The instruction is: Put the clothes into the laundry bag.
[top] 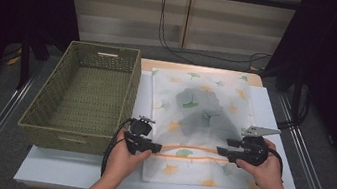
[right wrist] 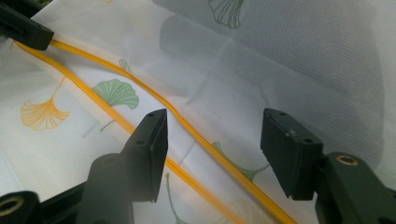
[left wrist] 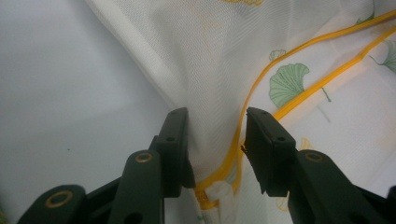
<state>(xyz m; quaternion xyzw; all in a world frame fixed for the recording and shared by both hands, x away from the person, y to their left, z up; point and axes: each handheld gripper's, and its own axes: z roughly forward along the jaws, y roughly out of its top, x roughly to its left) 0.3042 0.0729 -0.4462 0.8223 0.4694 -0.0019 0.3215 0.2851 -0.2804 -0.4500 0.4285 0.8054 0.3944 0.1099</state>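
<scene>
A green basket sat at left on the counter. Centre frame lay the mesh bag. The left claw stood released around the bag's left edge by its zipper; the right claw hovered released over it.

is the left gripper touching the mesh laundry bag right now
Touching. In the left gripper view, the left gripper has a raised fold of the mesh bag between its jaws, lying against the left jaw.
</scene>
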